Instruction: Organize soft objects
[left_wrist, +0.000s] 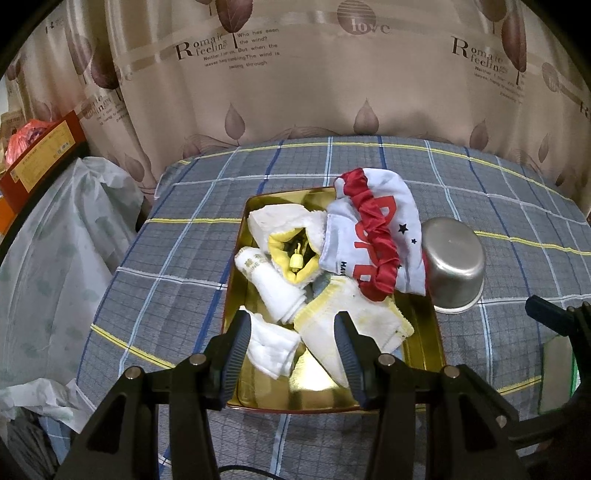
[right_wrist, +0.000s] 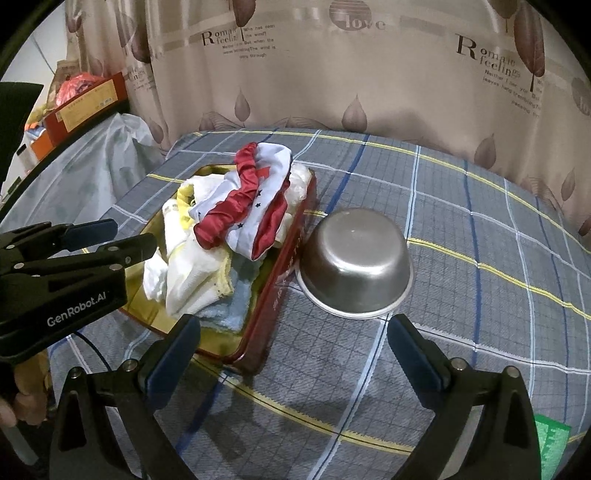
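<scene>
A gold-lined red tin box (left_wrist: 325, 402) (right_wrist: 273, 306) sits on the plaid bed and holds a pile of soft things: white and yellow-edged cloths (left_wrist: 354, 325) (right_wrist: 192, 284), a rolled white sock (left_wrist: 273, 284), a white garment with red trim (left_wrist: 373, 236) (right_wrist: 255, 195), and a blue cloth (right_wrist: 232, 306). My left gripper (left_wrist: 291, 332) is open and empty, hovering over the near end of the tin; it also shows in the right wrist view (right_wrist: 129, 236). My right gripper (right_wrist: 291, 343) is open and empty, above the bed beside the tin.
An upturned steel bowl (left_wrist: 454, 266) (right_wrist: 354, 262) rests against the tin's right side. A patterned curtain (left_wrist: 295, 74) hangs behind the bed. A plastic-covered heap (left_wrist: 55, 240) and a red carton (left_wrist: 40, 155) stand to the left. The plaid sheet (right_wrist: 480, 295) stretches right.
</scene>
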